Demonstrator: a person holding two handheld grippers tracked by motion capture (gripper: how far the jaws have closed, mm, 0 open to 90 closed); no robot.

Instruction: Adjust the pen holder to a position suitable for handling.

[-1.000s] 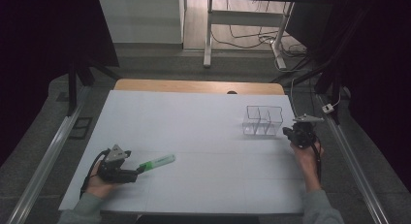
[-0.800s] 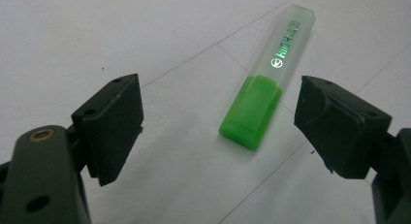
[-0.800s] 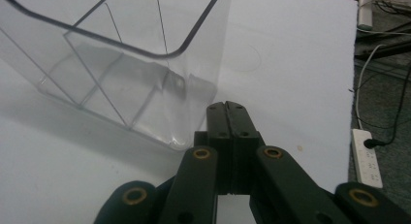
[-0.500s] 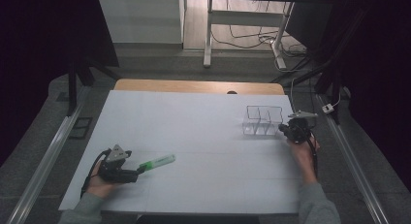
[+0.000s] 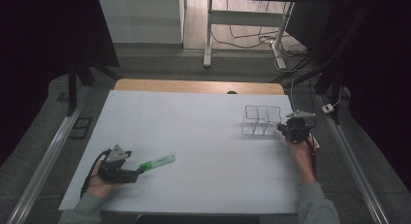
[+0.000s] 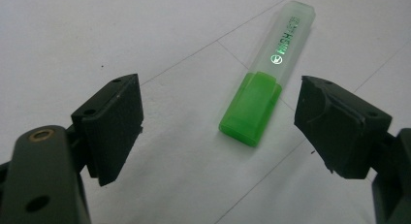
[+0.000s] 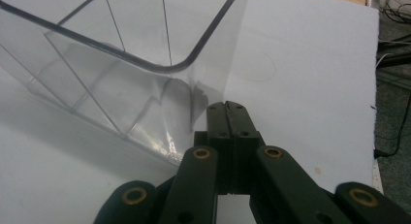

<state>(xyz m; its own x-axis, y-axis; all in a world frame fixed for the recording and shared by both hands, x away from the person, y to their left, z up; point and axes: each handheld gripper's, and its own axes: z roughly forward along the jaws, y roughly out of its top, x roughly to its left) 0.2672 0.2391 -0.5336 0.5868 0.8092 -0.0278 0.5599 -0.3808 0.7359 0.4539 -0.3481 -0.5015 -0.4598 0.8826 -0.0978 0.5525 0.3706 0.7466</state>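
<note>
- Since the earlier frame, our right hand-held gripper (image 5: 282,130) has edged left to the clear organizer (image 5: 260,121) at right of frame, jaws together against its corner wall.
- Our left hand-held gripper (image 6: 220,124), jaws apart, flanks the green highlighter (image 6: 264,81) lying on the table (image 5: 203,117), lower left.
- Highlighter not yet grasped; we judge lifting and placing it in the organizer remain.

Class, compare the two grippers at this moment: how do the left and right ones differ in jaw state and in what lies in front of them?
The left gripper has its jaws spread wide; the right gripper has its jaws pressed together. The left one faces a green highlighter lying flat on the table, untouched; the right one sits at the corner of a clear divided organiser. Both are black, hand-held and low over the white table.
</note>
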